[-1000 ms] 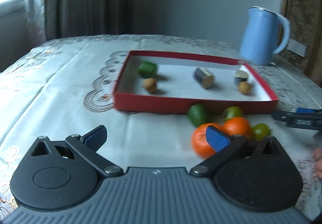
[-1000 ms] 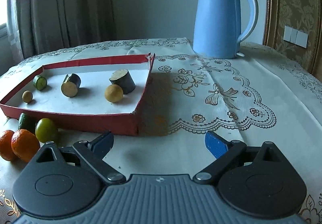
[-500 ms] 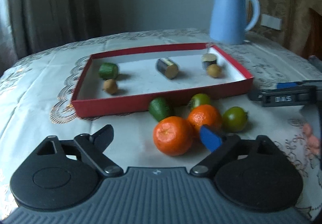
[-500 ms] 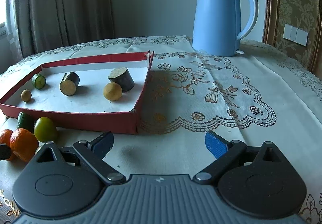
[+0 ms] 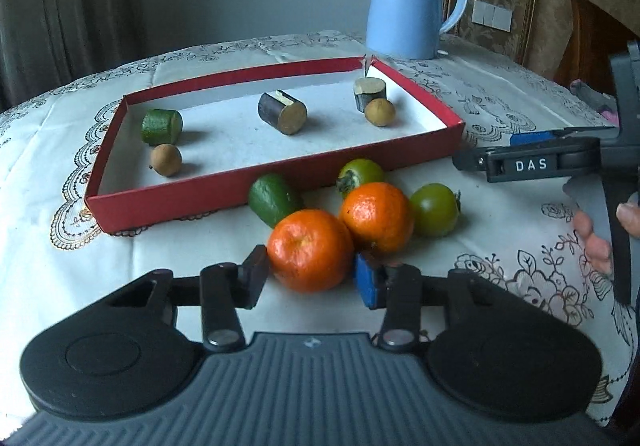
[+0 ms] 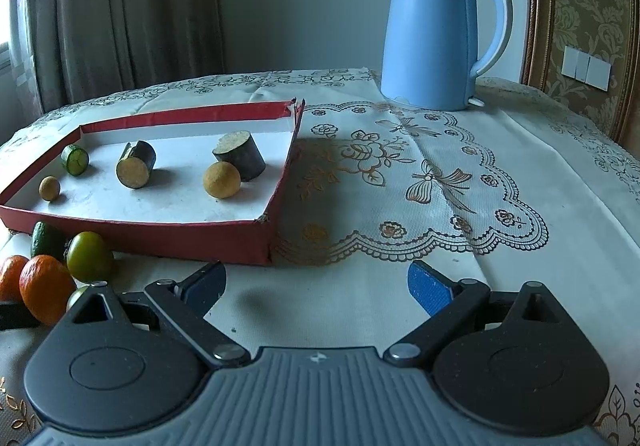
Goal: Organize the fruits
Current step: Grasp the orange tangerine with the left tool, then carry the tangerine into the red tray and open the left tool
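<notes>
Left gripper (image 5: 310, 282): its jaws have just been closing and now bracket the nearer round orange tangerine (image 5: 310, 250); the dark pad touches its left flank, the blue pad sits at its lower right, so the fruit reads as clamped. The tangerine rests on the white embroidered tablecloth (image 6: 500, 213), just in front of the shallow red cardboard tray with a white floor (image 5: 280, 185).

A second orange tangerine (image 5: 376, 215) touches the held one on its far right. A dark green oval fruit (image 5: 274, 197) lies against the tray's near wall. Two round green persimmon-like fruits (image 5: 434, 209) sit beside and behind the second tangerine. This cluster leaves little room around the clamped fruit except on its left, where bare cloth runs along the tray's front edge.

Inside the tray: a green cucumber stub (image 5: 161, 126), two dark-skinned cut cylinders (image 5: 283, 113), and two small tan round fruits (image 5: 166, 159), well apart, with open floor between.

Right gripper (image 6: 316, 288): jaws spread wide, nothing between them, over clear cloth beside the tray's right corner. In the left wrist view its arm carries a label reading "DAS" (image 5: 530, 165).

The tall light-blue electric kettle (image 6: 436, 33) stands beyond the tray; the small logo near its rim is not legible.
</notes>
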